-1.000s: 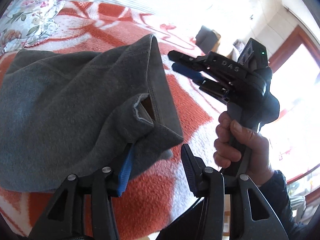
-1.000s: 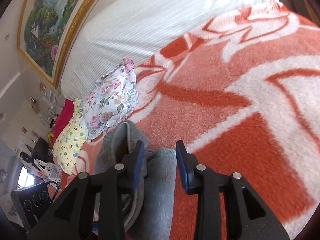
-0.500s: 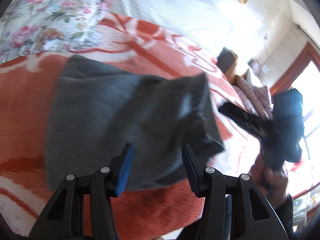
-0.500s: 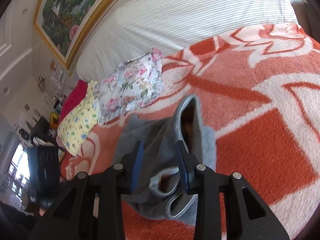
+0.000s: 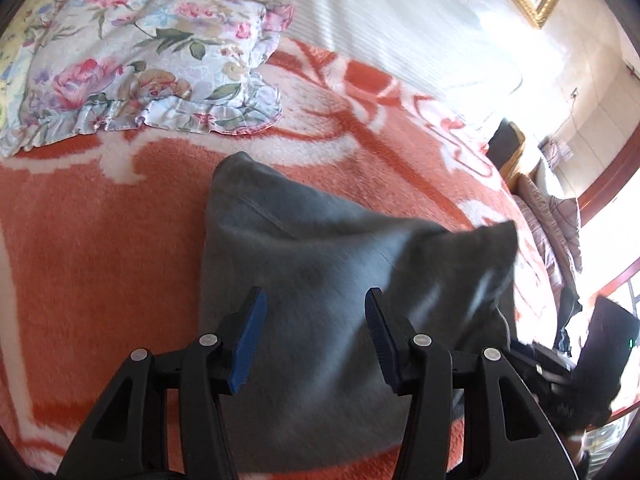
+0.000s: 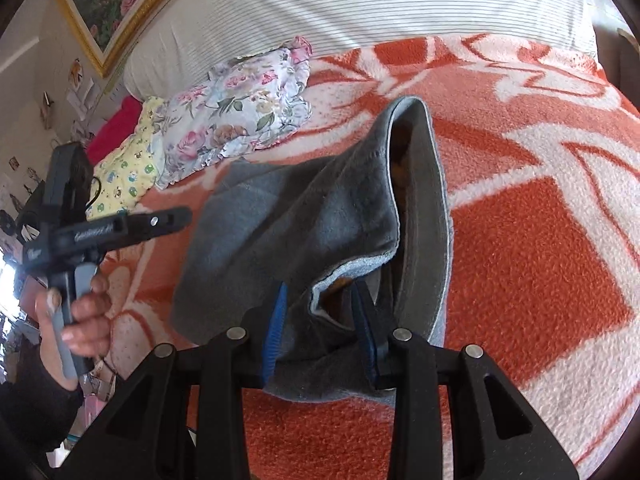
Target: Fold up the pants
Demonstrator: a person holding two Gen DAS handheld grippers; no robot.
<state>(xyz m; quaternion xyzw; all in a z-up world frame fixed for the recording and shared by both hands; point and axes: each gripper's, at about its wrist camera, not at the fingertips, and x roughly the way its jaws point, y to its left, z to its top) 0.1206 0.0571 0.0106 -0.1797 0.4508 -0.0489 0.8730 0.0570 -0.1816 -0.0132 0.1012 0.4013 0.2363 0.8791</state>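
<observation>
Left gripper (image 5: pixel 312 336), now released and spread empty, has dropped the grey pants (image 5: pixel 340 280); right gripper (image 6: pixel 320 328) pinches the waistband, fold continuing.

**Hidden, cropped and blurred**

In the left wrist view the near edge of the grey pants (image 5: pixel 320 280) lies behind the left gripper (image 5: pixel 312 336), and their right corner is smeared by motion blur. The right gripper (image 5: pixel 560 376) there is a dark blur at the frame edge; its jaws cannot be read. In the right wrist view the pants' waistband dips behind the fingers (image 6: pixel 276 324), so contact is unclear. Bright window glare washes out the room's far side.
</observation>
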